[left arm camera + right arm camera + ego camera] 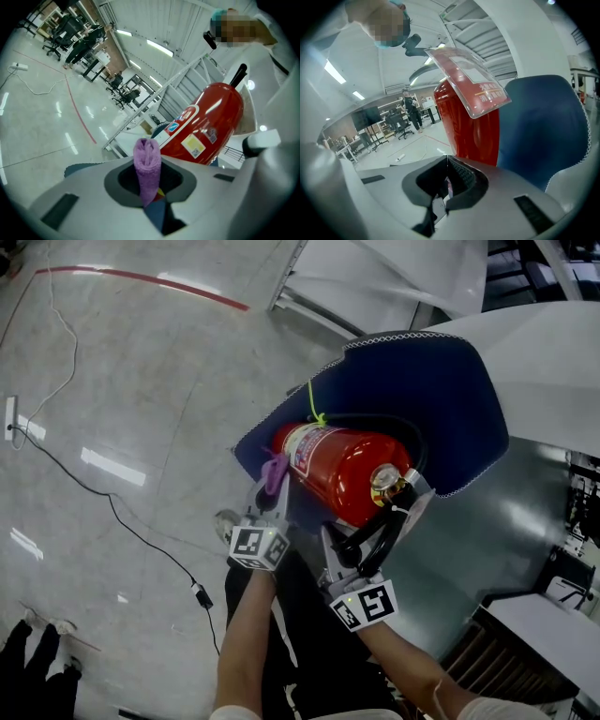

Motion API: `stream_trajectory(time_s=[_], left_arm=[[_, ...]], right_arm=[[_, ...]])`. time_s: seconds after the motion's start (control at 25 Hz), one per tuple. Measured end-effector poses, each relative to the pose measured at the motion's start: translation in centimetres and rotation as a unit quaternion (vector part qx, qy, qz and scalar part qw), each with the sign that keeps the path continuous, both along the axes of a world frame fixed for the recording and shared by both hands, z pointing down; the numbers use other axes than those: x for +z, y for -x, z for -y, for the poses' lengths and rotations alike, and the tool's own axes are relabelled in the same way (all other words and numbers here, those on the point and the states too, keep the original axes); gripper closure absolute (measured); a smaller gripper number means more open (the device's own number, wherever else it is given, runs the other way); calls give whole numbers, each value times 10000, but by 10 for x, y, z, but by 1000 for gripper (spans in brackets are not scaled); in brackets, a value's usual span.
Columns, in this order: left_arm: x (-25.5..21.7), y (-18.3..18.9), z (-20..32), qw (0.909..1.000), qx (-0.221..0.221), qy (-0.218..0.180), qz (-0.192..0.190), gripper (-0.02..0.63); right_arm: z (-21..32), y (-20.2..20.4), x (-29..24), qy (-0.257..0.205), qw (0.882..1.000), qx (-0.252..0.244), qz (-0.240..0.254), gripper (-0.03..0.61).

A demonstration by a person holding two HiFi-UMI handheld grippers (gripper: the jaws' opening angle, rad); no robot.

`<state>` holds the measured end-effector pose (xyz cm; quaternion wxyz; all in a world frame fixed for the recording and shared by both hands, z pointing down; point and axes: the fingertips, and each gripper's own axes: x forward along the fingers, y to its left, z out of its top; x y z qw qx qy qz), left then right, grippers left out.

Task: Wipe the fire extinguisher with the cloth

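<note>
A red fire extinguisher (pixel 337 470) lies tilted on the seat of a dark blue chair (pixel 450 399). My left gripper (pixel 273 487) is shut on a rolled purple cloth (pixel 274 470), which sits at the extinguisher's lower left side. In the left gripper view the cloth (pixel 147 164) stands up between the jaws of the left gripper (pixel 150 192), with the labelled extinguisher (pixel 211 126) just beyond. My right gripper (pixel 379 523) is shut on the black handle (pixel 375 531) by the brass valve. In the right gripper view the right gripper (pixel 447 185) faces the extinguisher (pixel 471 126) and a clear plastic tag (pixel 468 79).
The glossy floor carries a black cable (pixel 122 521), a white cord with a power strip (pixel 9 418) and a red line (pixel 141 279). White metal frames (pixel 375 277) stand behind the chair. A desk (pixel 553 615) is at lower right. Someone's shoes (pixel 37 652) show at bottom left.
</note>
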<state>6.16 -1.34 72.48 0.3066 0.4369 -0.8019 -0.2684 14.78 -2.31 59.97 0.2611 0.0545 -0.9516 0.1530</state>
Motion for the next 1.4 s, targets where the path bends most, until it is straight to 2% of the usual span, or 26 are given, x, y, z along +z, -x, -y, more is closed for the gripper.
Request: stream_trajectory(time_s=[0.24, 0.76, 1.2, 1.4], left_arm=[[-56, -2, 1, 9990, 50, -421, 154, 559], [-171, 0, 4, 9944, 260, -823, 613, 558], [-230, -11, -1, 9903, 607, -993, 760, 558], [-256, -22, -30, 9921, 542, -866, 734, 559]], right_arm=[[-6, -1, -12, -42, 9999, 39, 104, 565], [-15, -5, -84, -216, 9983, 136, 529, 565], [-13, -12, -137, -407, 9957, 294, 773, 565], [-20, -25, -165, -497, 9946, 311, 859, 565]])
